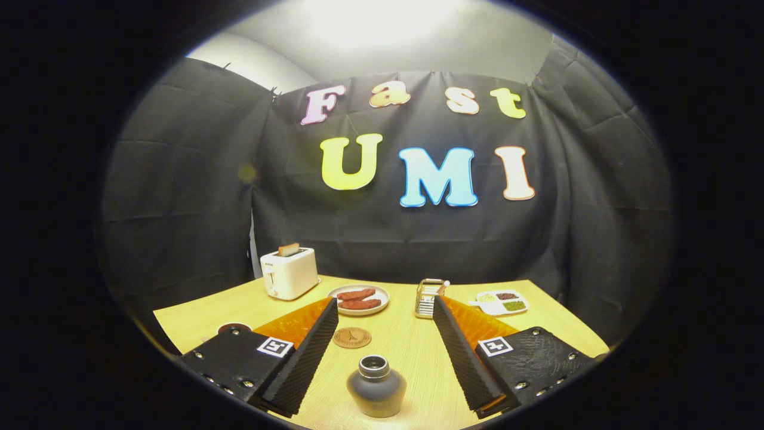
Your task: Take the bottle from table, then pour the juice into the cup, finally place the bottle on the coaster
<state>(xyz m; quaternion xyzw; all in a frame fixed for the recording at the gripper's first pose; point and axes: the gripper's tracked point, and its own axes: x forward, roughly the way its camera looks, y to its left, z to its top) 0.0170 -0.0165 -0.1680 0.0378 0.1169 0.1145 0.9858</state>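
A squat dark grey bottle (376, 387) with a silver open neck stands upright on the yellow table (412, 352). It sits between my two fingers, near their bases and touching neither. My gripper (382, 303) is open wide, with its ribbed black fingers (310, 352) spread on either side of the bottle. A round wooden coaster (352, 337) lies flat just beyond the bottle, close to the left finger. A dark round cup (234, 327) shows past the left finger's outer side, partly hidden by the gripper body.
Farther back on the table stand a white toaster (289, 272) holding a slice of toast, a plate of sausages (359, 299), a small wire rack (429, 297) and a white divided tray (501, 302). The black cloth wall closes off the back.
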